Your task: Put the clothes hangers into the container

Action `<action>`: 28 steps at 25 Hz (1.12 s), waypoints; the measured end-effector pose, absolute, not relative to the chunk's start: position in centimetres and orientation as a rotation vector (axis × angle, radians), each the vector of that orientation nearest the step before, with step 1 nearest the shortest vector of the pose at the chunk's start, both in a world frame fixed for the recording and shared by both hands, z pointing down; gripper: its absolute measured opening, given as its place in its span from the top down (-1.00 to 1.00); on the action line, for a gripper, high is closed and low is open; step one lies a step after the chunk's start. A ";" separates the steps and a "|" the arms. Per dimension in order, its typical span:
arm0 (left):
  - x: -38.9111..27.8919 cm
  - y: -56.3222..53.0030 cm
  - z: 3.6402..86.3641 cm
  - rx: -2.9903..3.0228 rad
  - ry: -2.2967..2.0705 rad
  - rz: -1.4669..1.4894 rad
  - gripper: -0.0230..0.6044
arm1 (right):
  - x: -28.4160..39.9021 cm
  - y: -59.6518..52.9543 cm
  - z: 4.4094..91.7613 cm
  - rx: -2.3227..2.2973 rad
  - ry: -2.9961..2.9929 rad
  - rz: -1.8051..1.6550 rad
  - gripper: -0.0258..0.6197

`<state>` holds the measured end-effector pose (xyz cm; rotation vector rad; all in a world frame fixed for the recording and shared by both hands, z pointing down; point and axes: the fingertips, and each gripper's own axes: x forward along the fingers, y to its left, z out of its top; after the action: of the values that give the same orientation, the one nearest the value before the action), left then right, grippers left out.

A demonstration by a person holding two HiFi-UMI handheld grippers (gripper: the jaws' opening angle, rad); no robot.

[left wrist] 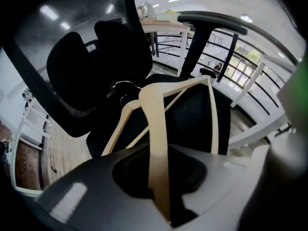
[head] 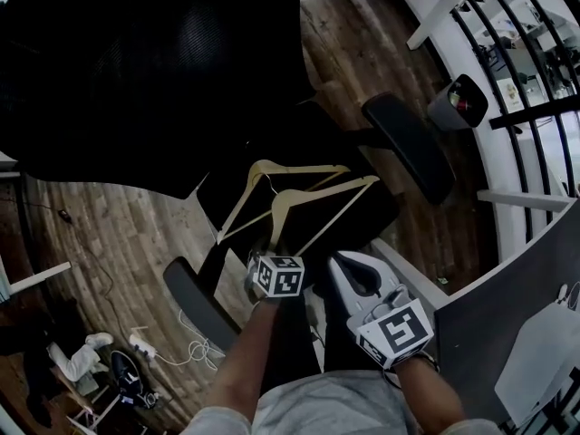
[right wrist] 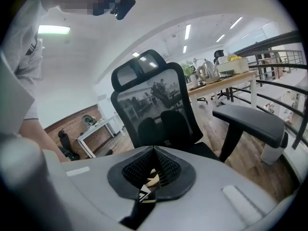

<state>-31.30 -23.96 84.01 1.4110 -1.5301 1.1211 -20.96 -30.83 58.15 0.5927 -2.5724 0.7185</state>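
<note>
Hangers (head: 272, 172), 2 wooden ones, overlap over the chair seat (head: 385, 208). Your left tongs (head: 271, 250) (left wrist: 159, 177) pinch the nearer hanger (head: 331, 188) (left wrist: 156, 143) by its arm. Your right tongs (head: 347, 275) (right wrist: 153, 150) sit beside them, pressed together.

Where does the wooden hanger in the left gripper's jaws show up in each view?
Head view: the hanger, centre, nearer of two, just above the left gripper.
Left gripper view: centre, one arm running down between the shut jaws.
Right gripper view: not identifiable; only pale slivers near the jaws.
Shared landmark: the chair backrest, in all three.
</note>
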 end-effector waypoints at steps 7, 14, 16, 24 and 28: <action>-31.6 -23.2 77.0 1.418 -1.611 0.967 0.76 | -20.6 -31.3 53.7 0.639 -2.654 0.664 0.92; -30.5 -22.3 72.1 1.419 -1.649 0.888 0.77 | -18.0 -31.5 50.4 0.681 -2.696 0.623 0.92; -30.2 -21.5 70.7 1.421 -1.653 0.881 0.77 | -17.2 -31.4 49.4 0.696 -2.702 0.611 0.92; -28.9 -19.8 65.7 1.423 -1.724 0.789 0.77 | -14.0 -33.6 45.3 0.751 -2.777 0.575 0.92; -28.3 -18.9 63.0 1.443 -1.752 0.762 0.77 | -12.4 -34.2 39.3 0.765 -2.885 0.538 0.92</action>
<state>-28.35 -18.87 62.97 1.4435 -1.7519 0.7618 -12.40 -34.16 39.35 0.7649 -2.8854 0.5380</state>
